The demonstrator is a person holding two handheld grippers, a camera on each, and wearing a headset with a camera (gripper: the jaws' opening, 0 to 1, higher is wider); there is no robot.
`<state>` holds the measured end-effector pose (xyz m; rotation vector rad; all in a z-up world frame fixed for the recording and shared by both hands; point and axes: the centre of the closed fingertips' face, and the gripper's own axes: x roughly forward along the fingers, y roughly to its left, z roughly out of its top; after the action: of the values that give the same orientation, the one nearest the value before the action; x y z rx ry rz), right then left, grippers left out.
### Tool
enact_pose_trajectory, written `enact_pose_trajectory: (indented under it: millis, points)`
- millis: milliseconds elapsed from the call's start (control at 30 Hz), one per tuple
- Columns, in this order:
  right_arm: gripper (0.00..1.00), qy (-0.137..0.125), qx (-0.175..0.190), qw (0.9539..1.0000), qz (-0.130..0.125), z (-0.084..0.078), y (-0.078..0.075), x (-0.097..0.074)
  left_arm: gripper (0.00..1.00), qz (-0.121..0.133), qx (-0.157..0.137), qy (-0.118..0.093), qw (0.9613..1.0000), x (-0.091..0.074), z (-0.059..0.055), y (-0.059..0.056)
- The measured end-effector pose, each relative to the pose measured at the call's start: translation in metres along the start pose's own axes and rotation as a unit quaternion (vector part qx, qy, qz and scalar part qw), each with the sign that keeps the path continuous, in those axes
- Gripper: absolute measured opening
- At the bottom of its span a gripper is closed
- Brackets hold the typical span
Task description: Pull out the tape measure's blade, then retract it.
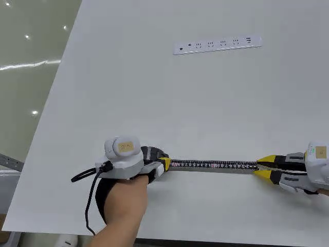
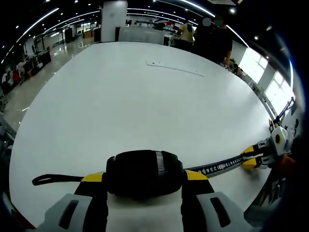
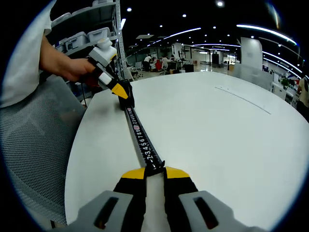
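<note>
1. The tape measure [image 1: 154, 155] sits at about 7 o'clock in the head view, low on the white table [image 1: 180, 103] near its front edge.
2. The left gripper [image 1: 163, 165] has its two yellow-tipped jaws closed against the sides of the tape measure's black body, one jaw on each flank. In the left gripper view the body sits squarely between them.
3. The blade [image 1: 213, 164] is drawn out of the tape measure toward 3 o'clock. It runs straight and low over the table, with its printed numbers facing up.
4. The right gripper [image 1: 267, 167] is at about 4 o'clock in the head view. Its jaws are almost fully closed and pinch the far end of the blade between their tips.
5. A black strap [image 2: 53, 179] trails from the tape measure toward 9 o'clock in the left gripper view and lies flat on the table.
6. A white power strip [image 1: 217, 44] lies at about 1 o'clock in the head view, well apart from both grippers.
7. At 11 o'clock in the right gripper view, grey bins [image 3: 94, 35] stand on a shelf [image 3: 107, 13]. What they contain cannot be made out.
</note>
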<state>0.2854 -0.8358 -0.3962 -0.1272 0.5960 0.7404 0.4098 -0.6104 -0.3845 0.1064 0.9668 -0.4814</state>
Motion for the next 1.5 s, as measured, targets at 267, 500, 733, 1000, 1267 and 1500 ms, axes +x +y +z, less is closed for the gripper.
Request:
enact_pose_trajectory:
  millis: [267,500,733,1000,1267,1500]
  points:
    - [0.1,-0.004,-0.005,0.9999,0.011,0.004,0.001,0.004,0.58,0.0,0.0,-0.001,1.0,-0.001,0.0,-0.001]
    - [0.1,-0.008,-0.005,0.9998,0.019,0.008,0.001,0.007,0.58,0.0,-0.001,-0.003,1.0,-0.002,-0.001,-0.001]
    - [0.09,-0.014,0.001,0.9996,0.025,0.012,0.002,0.013,0.58,-0.002,-0.002,-0.003,1.0,-0.002,0.0,-0.001]
    - [0.09,-0.017,0.003,0.9992,0.036,0.017,0.004,0.021,0.58,-0.002,-0.003,-0.003,1.0,-0.002,0.001,-0.001]
    - [0.09,-0.02,0.001,0.9989,0.043,0.025,0.009,0.031,0.58,-0.003,-0.003,-0.004,1.0,-0.002,0.001,0.0]
    - [0.09,-0.025,0.002,0.9986,0.047,0.029,0.012,0.038,0.58,-0.003,-0.004,-0.002,1.0,-0.001,0.002,0.0]
